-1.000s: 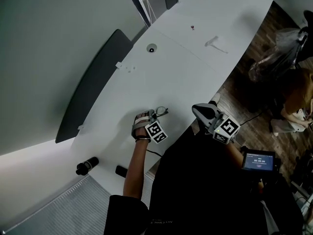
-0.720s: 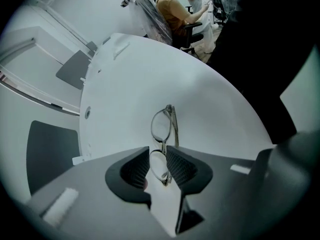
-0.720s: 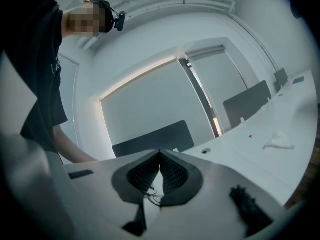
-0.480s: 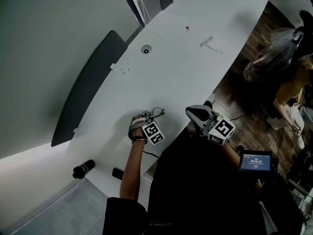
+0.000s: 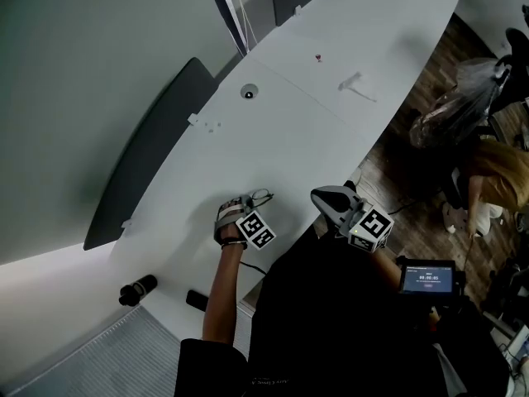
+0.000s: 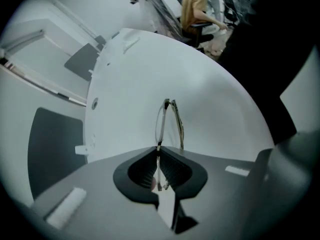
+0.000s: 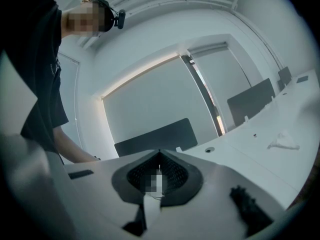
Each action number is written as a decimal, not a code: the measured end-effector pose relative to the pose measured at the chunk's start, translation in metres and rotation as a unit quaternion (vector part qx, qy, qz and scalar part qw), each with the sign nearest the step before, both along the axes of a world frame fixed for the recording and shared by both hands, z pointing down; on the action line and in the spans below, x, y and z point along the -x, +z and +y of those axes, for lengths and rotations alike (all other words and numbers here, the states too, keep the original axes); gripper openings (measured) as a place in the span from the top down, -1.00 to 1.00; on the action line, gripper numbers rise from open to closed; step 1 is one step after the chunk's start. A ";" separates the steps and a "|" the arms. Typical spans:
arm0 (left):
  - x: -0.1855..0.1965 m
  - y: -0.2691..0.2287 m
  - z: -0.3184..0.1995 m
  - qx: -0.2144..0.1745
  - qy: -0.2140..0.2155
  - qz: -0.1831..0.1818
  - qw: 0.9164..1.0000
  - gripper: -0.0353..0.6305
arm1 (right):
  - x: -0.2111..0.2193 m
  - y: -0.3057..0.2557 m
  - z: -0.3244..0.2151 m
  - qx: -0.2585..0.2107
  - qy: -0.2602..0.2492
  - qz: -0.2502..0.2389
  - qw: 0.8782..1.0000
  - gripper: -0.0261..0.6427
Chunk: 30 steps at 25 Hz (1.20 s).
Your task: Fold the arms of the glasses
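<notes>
Thin wire-rimmed glasses (image 5: pixel 261 197) lie on the white table (image 5: pixel 314 122) near its front edge. My left gripper (image 5: pixel 247 206) points steeply down at them. In the left gripper view the jaws are closing and their pads pinch a thin part of the glasses (image 6: pixel 166 104), whose rims stick out edge-on beyond the left gripper (image 6: pixel 159 149). My right gripper (image 5: pixel 319 196) hovers roughly level at the table's edge, to the right of the glasses. In its own view the right gripper (image 7: pixel 159 155) is shut with nothing held.
A round grommet (image 5: pixel 248 93) and a small white scrap (image 5: pixel 355 82) lie farther up the table. A black cylinder (image 5: pixel 135 289) and a small black item (image 5: pixel 197 300) sit at the near left end. A seated person (image 5: pixel 496 180) is off to the right, over dark flooring.
The left gripper has stayed over the glasses and the right gripper at the table edge. Only the head view has drifted a little.
</notes>
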<state>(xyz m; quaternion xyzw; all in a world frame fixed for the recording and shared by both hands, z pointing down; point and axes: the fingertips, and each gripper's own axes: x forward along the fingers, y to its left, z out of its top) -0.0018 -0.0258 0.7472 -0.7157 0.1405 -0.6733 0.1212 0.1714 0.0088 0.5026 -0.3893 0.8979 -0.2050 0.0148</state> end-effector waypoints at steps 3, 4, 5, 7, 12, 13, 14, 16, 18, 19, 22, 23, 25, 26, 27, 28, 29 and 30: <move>0.001 -0.022 0.001 0.067 -0.162 0.117 0.978 0.82 | 0.011 0.000 -0.004 0.002 -0.018 0.009 1.000 0.90; -0.002 -0.032 0.002 0.102 -0.231 0.176 0.951 0.82 | 0.016 -0.001 -0.006 0.001 -0.026 0.008 1.000 0.90; -0.005 -0.043 0.002 0.134 -0.294 0.237 0.916 0.82 | 0.022 -0.001 -0.009 -0.002 -0.035 0.003 0.999 0.90; -0.010 -0.068 0.003 0.180 -0.390 0.348 0.833 0.82 | 0.036 0.000 -0.012 -0.007 -0.060 -0.006 0.998 0.90; -0.003 -0.132 0.005 0.248 -0.528 0.599 0.548 0.82 | 0.082 -0.001 -0.009 -0.008 -0.134 -0.011 0.991 0.90; 0.002 -0.144 0.006 0.247 -0.537 0.631 0.503 0.82 | 0.093 -0.003 -0.009 -0.008 -0.150 -0.012 0.989 0.90; 0.008 -0.152 0.007 0.239 -0.543 0.650 0.475 0.82 | 0.104 -0.003 -0.009 -0.007 -0.165 -0.014 0.986 0.90; 0.023 -0.160 0.012 0.211 -0.550 0.660 0.465 0.82 | 0.127 -0.004 -0.011 -0.003 -0.193 -0.014 0.981 0.90; 0.037 -0.162 0.017 0.178 -0.555 0.653 0.484 0.82 | 0.151 -0.004 -0.013 -0.003 -0.226 -0.006 0.974 0.90; 0.042 -0.164 0.019 0.163 -0.555 0.647 0.497 0.82 | 0.161 -0.004 -0.015 -0.002 -0.242 -0.003 0.970 0.90; 0.051 -0.171 0.026 0.123 -0.549 0.631 0.534 0.82 | 0.187 -0.003 -0.020 0.010 -0.276 -0.006 0.961 0.90; 0.054 -0.174 0.027 0.115 -0.549 0.630 0.537 0.82 | 0.194 -0.003 -0.021 0.012 -0.286 -0.004 0.958 0.90; 0.059 -0.178 0.028 0.104 -0.550 0.633 0.535 0.82 | 0.208 -0.003 -0.022 0.008 -0.304 0.008 0.953 0.90; 0.061 -0.179 0.027 0.100 -0.550 0.635 0.533 0.82 | 0.214 -0.003 -0.023 0.007 -0.311 0.015 0.950 0.90; 0.064 -0.180 0.026 0.096 -0.550 0.636 0.532 0.82 | 0.220 -0.002 -0.024 0.009 -0.317 0.020 0.948 0.90; 0.067 -0.180 0.025 0.091 -0.550 0.636 0.533 0.82 | 0.225 0.000 -0.025 0.014 -0.322 0.021 0.946 0.90; 0.070 -0.180 0.025 0.086 -0.550 0.634 0.536 0.82 | 0.229 0.001 -0.026 0.019 -0.325 0.022 0.945 0.90; 0.073 -0.181 0.025 0.080 -0.550 0.633 0.539 0.82 | 0.231 0.002 -0.027 0.022 -0.326 0.022 0.945 0.90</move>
